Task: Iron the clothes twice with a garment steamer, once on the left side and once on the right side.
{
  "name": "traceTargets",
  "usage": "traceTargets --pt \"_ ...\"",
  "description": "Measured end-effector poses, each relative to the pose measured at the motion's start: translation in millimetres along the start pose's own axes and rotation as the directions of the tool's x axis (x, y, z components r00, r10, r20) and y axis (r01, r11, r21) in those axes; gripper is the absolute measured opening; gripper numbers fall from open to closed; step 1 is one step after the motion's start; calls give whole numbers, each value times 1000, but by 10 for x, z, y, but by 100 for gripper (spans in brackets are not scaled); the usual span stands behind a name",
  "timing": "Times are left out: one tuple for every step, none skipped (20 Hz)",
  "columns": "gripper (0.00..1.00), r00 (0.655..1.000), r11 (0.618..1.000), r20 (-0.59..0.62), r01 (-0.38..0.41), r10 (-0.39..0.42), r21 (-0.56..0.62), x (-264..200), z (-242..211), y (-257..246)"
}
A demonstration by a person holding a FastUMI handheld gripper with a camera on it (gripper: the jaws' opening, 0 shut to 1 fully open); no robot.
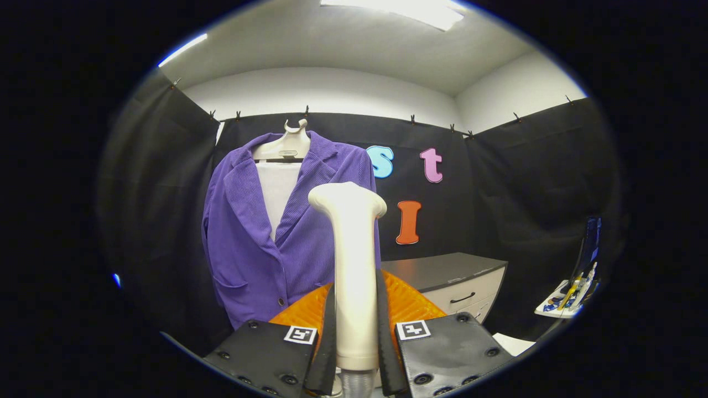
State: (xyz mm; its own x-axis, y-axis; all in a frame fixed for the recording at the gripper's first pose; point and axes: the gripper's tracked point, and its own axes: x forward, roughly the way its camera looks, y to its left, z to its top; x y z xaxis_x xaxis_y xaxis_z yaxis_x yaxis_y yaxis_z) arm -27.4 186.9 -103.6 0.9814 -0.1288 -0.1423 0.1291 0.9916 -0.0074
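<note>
Steam wand, a smooth cream plastic steamer head [354, 265], stands rigid and light, clamped mid-handle by the tool [357, 337], near the soft purple corduroy jacket [249, 243].

A recording booth indoors: black cloth [166, 182] clipped up as walls under a white ceiling with strip lights [412, 10]. A jacket [276, 232] hangs at 11 o'clock from the claw [357, 326]; a drawer cabinet [459, 282] stands at 2 o'clock.

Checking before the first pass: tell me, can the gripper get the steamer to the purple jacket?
Probably yes: the gripper is shut on the steamer, and nothing stands between its head and the purple jacket just beyond.
</note>
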Motion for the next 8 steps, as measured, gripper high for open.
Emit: traceTargets --pt "39 1000 1000 0 -2 2 2 11 1 7" --pt "39 1000 1000 -1 -4 4 1 14 3 16" --pt "39 1000 1000 0 -4 4 -2 26 -6 19" --pt "39 1000 1000 1 -3 3 -5 38 -2 16" --pt "39 1000 1000 1 -3 3 -6 38 0 16" --pt "39 1000 1000 0 -5 5 -5 41 -5 23" --pt "39 1000 1000 -1 -6 6 -3 47 -4 25" --pt "39 1000 1000 -2 -7 7 -1 55 -6 24"
